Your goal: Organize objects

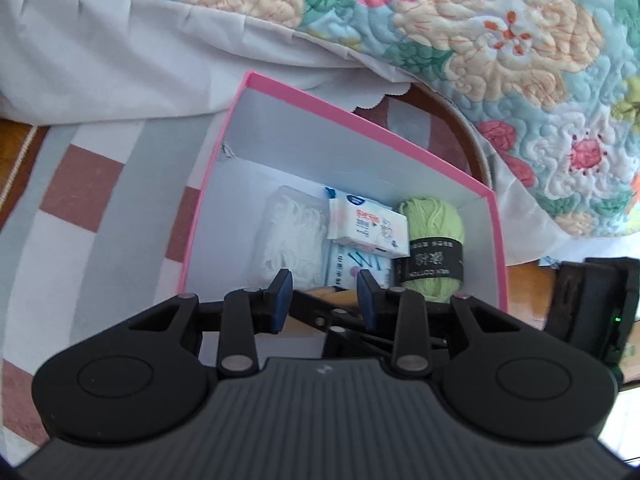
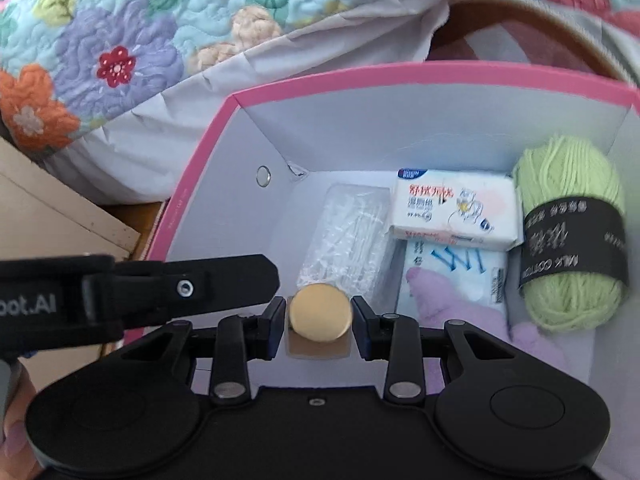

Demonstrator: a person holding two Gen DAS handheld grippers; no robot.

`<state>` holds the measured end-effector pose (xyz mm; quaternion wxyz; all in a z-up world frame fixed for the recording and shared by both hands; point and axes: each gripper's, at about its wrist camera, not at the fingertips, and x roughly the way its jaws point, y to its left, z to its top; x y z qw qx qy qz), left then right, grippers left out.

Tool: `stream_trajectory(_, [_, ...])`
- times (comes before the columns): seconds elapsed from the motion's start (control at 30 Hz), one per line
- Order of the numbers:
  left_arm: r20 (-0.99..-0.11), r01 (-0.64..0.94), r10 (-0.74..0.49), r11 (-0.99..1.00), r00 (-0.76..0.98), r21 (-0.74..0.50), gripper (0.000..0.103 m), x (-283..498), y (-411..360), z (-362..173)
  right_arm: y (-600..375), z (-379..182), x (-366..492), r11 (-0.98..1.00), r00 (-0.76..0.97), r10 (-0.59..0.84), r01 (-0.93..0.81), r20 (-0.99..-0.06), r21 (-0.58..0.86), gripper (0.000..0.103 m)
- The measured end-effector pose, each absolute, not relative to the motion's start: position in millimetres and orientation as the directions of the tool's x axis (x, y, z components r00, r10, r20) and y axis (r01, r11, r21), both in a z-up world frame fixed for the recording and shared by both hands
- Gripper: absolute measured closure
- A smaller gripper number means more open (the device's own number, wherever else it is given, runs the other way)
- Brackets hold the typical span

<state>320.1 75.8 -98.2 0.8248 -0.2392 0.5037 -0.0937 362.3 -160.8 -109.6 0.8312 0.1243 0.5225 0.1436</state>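
- Quilted floral bedspread (image 1: 500, 40), puffy with stitched swirls, hangs over a smooth white sheet (image 1: 100, 60) behind a checked rug (image 1: 80, 184) on the floor.
- On the rug stands a pink-rimmed cardboard box (image 2: 208, 136) with plain white inner walls.
- Inside it lie a clear crinkly bag of white picks (image 2: 352, 232), a soft rectangular tissue pack (image 2: 452, 208) resting on a flat blue-printed packet (image 2: 460, 268), and an oval skein of light-green yarn (image 2: 568, 236) wrapped in a black paper band, against the right wall.
- A fuzzy lilac item (image 2: 448, 304) lies near the front.
- The right gripper (image 2: 320, 316) is clamped on a small bottle with a round, matte gold cap (image 2: 320, 312), held over the box's near edge.
- The left gripper (image 1: 325, 294) has its blue pads (image 1: 285, 286) a little apart, with nothing clearly held between them.
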Motion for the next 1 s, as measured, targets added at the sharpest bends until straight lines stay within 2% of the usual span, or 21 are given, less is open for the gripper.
stream_trajectory(0.23, [-0.794, -0.08, -0.371, 0.884, 0.481, -0.461, 0.068, 314.4, 73.8, -91.5, -174.7, -103.3, 358.5, 0.959, 0.422, 0.278, -0.07, -0.863, 0.274, 0.055])
stream_trajectory(0.27, [-0.795, -0.076, -0.364, 0.888, 0.484, -0.453, 0.068, 313.5, 72.9, -89.8, -176.7, -102.5, 357.5, 0.965, 0.427, 0.257, -0.065, -0.867, 0.254, 0.049])
stream_trajectory(0.37, [-0.8, -0.069, -0.338, 0.903, 0.496, -0.424, 0.067, 309.9, 70.1, -85.2, -182.2, -102.0, 353.5, 0.978, 0.438, 0.204, -0.052, -0.876, 0.201, 0.041])
stream_trajectory(0.57, [-0.799, -0.069, -0.332, 0.905, 0.502, -0.419, 0.066, 302.2, 68.2, -84.4, -193.2, -91.5, 334.5, 0.994, 0.473, 0.105, -0.034, -0.875, 0.101, 0.038])
stream_trajectory(0.67, [-0.8, -0.069, -0.327, 0.908, 0.502, -0.414, 0.066, 299.4, 65.8, -86.1, -208.2, -85.5, 323.5, 0.99, 0.508, 0.108, 0.024, -0.854, 0.14, 0.039])
stream_trajectory(0.8, [-0.812, -0.055, -0.31, 0.921, 0.495, -0.385, 0.066, 296.8, 60.0, -88.3, -227.3, -83.0, 304.9, 0.957, 0.56, 0.161, 0.112, -0.813, 0.267, 0.053])
stream_trajectory(0.87, [-0.818, -0.051, -0.304, 0.926, 0.488, -0.375, 0.066, 296.3, 57.3, -88.8, -226.4, -84.6, 300.0, 0.951, 0.554, 0.19, 0.101, -0.811, 0.292, 0.07])
stream_trajectory(1.0, [-0.815, -0.046, -0.311, 0.924, 0.489, -0.38, 0.066, 294.0, 53.5, -85.4, -214.8, -91.5, 300.8, 0.961, 0.549, 0.178, 0.082, -0.816, 0.265, 0.077])
